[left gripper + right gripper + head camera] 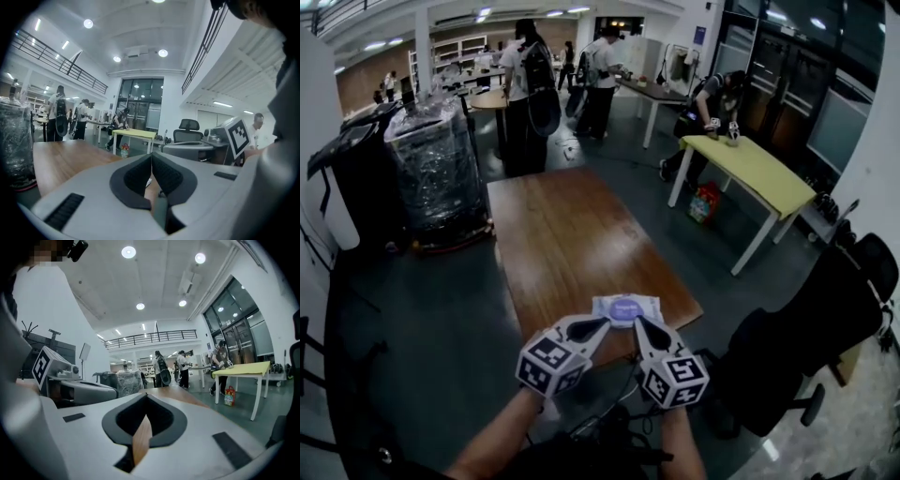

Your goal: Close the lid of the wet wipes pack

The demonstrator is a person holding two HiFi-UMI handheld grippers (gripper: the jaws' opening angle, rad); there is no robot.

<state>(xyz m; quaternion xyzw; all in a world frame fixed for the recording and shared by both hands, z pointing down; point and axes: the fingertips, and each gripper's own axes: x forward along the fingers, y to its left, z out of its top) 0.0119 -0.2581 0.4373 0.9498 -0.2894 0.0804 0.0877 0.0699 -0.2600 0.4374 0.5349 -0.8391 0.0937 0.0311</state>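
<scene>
The wet wipes pack [626, 309] lies flat on the brown wooden table [562, 234], at the edge nearest to the person. It is a pale, soft pack with a bluish-violet oval patch in the middle of its top. There is some print on this patch, but it is too small to read. Whether the lid is up or down cannot be told from the head view, and the wipes inside are not visible.

The left claw [598, 325] points at the near left corner of the pack and the right claw [641, 323] at its near right side, so the pack sits just in front of both tips and partly between them. Whether a tip touches the pack is not clear.

In the left gripper view the two dark pads of the left claw [151, 157] are pressed together at the tips and hold nothing. In the right gripper view the right claw [146, 397] is also pressed together at the tip and empty; only a strip of the table wood shows through the gap behind the tip.

Left of the table stands a tall load wrapped in clear film [436, 164]; its content cannot be made out. On the floor beside the yellow table [759, 169] stands a small colourful bag [705, 202].
</scene>
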